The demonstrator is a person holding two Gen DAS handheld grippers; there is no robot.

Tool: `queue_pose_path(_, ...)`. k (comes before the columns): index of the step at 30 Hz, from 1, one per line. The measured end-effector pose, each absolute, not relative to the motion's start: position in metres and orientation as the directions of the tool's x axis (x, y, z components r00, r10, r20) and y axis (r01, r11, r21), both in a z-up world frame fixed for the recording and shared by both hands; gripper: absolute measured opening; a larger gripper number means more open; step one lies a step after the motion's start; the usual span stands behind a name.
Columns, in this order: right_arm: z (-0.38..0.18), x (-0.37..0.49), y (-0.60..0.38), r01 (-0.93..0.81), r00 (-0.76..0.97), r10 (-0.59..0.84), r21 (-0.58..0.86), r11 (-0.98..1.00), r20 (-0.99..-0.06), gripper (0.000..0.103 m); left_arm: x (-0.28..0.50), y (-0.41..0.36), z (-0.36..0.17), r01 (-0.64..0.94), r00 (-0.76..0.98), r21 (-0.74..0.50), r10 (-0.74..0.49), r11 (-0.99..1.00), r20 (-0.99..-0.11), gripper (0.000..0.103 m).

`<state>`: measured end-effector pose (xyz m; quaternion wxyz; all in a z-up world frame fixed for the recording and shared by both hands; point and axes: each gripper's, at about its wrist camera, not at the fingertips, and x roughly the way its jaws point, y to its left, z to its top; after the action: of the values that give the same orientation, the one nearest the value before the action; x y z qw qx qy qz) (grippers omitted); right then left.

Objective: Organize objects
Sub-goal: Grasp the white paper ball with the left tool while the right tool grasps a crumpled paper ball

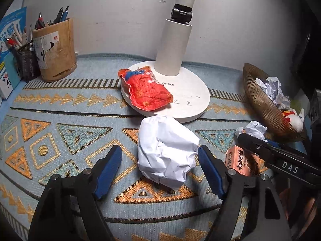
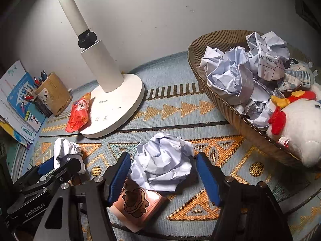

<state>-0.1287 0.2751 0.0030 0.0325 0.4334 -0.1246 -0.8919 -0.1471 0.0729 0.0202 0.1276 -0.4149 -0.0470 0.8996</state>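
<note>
Left tongs point(image 1: 160, 166) stand released, straddling a white paper ball point(image 1: 166, 150) on the surface. Right tongs point(image 2: 162, 176) stand released around a second crumpled ball point(image 2: 162, 164), basket point(image 2: 220, 100) ahead-right, nearer this arm.

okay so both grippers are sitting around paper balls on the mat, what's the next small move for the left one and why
Probably close the left gripper on the crumpled paper ball. Its blue fingers are open and already sit on either side of the ball, which rests loose on the patterned mat. The basket already holds crumpled paper, so it looks like the place to carry it.
</note>
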Motion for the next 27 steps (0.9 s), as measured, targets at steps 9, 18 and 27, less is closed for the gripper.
queue_pose_path(9, 0.02, -0.107, 0.268, 0.047, -0.709, -0.216, 0.261, -0.964, -0.671, 0.054, -0.127, 0.088, 0.027, -0.228, -0.697, -0.067, 0.211, -0.971, -0.685, 0.048)
queue_pose_path(18, 0.046, -0.071, 0.255, 0.085, -0.758, -0.194, 0.202, -0.976, -0.623, 0.053, -0.116, 0.09, 0.05, -0.228, -0.702, -0.092, 0.229, -0.969, -0.674, 0.047)
queue_pose_path(27, 0.144, -0.037, 0.365, -0.03, -0.866, -0.106, 0.262, -0.965, -0.489, 0.054, -0.126, 0.203, 0.145, -0.433, -0.741, -0.049, 0.387, -0.9, -0.549, 0.048)
